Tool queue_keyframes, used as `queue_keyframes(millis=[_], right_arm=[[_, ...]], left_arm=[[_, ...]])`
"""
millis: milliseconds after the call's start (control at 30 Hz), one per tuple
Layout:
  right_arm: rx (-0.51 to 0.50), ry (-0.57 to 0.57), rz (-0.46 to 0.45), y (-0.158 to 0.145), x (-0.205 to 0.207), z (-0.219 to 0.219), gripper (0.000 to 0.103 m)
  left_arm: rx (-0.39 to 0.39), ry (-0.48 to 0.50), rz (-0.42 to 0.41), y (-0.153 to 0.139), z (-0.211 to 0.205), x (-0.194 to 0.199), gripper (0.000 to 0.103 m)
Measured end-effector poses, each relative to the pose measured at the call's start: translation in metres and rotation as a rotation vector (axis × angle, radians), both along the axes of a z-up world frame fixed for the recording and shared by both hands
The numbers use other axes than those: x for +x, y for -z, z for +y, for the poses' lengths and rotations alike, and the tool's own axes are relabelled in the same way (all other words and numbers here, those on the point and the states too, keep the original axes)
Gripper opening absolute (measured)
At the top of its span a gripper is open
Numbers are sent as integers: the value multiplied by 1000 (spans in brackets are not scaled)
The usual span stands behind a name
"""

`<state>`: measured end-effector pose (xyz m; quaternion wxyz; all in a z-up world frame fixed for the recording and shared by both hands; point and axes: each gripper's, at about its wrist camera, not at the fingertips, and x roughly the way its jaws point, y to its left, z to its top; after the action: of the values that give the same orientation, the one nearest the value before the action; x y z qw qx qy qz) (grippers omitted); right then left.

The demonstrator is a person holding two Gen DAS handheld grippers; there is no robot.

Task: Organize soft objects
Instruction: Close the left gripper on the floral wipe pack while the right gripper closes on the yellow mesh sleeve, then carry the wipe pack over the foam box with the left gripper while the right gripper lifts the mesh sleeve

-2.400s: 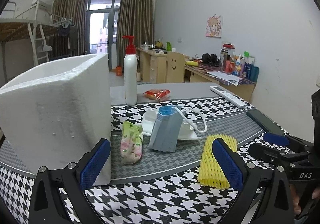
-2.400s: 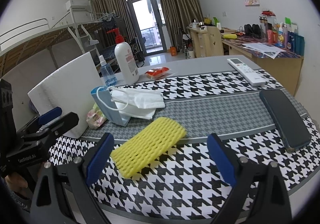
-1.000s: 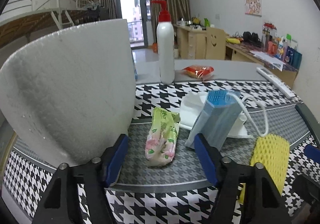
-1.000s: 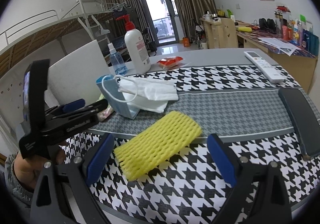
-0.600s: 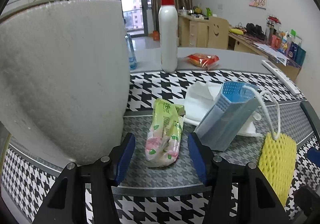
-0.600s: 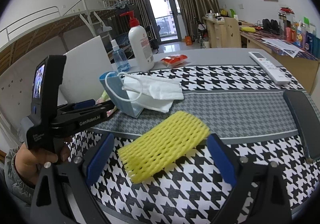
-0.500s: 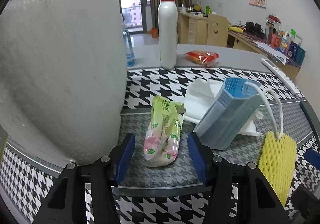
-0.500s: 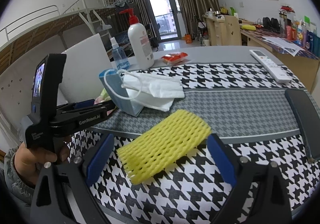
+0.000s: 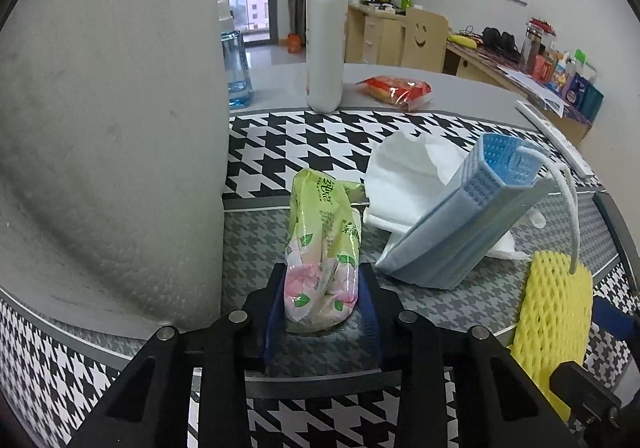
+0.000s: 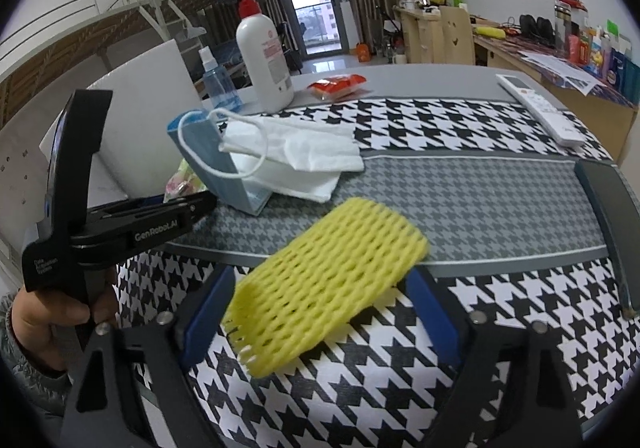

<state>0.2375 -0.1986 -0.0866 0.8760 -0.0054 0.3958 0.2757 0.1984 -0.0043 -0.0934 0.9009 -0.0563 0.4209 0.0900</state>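
The left gripper (image 9: pixel 321 306) has its jaws narrowed around the near end of a green floral tissue pack (image 9: pixel 322 244) lying on the houndstooth-covered counter (image 9: pixel 280 136); the jaws have just been closing, and the blue pads sit against both sides of the pack, though whether they truly squeeze it is hard to judge. A white foam box (image 9: pixel 108 152) fills the left of that view, its top and far side cut off. Just right of the pack leans a stack of blue face masks (image 9: pixel 468 236), partly covering a folded white cloth (image 9: pixel 404 176).

The right gripper (image 10: pixel 320 308) has its jaws wide and they have just been closing a little, with a yellow foam net sleeve (image 10: pixel 326 288) lying between them; the sleeve's left edge is blurred, and no pad clearly touches it. In the right wrist view the tissue pack is mostly hidden behind the left gripper and the masks. A dark flat object (image 10: pixel 612 208) at the right edge is cut off. A hand (image 10: pixel 44 318) grips the left gripper's handle.
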Motion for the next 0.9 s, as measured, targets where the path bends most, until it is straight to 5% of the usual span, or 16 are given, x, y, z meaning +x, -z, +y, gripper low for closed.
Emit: queue_keyframes(millis=[467, 633, 900], right_arm=[[-70, 12, 29, 5, 1, 13, 43], [-65, 8, 16, 4, -3, 17, 16], [-12, 26, -8, -11, -8, 6, 11]], left_arm=[[-29, 24, -7, -1, 1, 0, 29], [-33, 32, -21, -2, 1, 0, 25], [-13, 36, -78, -13, 1, -15, 23]])
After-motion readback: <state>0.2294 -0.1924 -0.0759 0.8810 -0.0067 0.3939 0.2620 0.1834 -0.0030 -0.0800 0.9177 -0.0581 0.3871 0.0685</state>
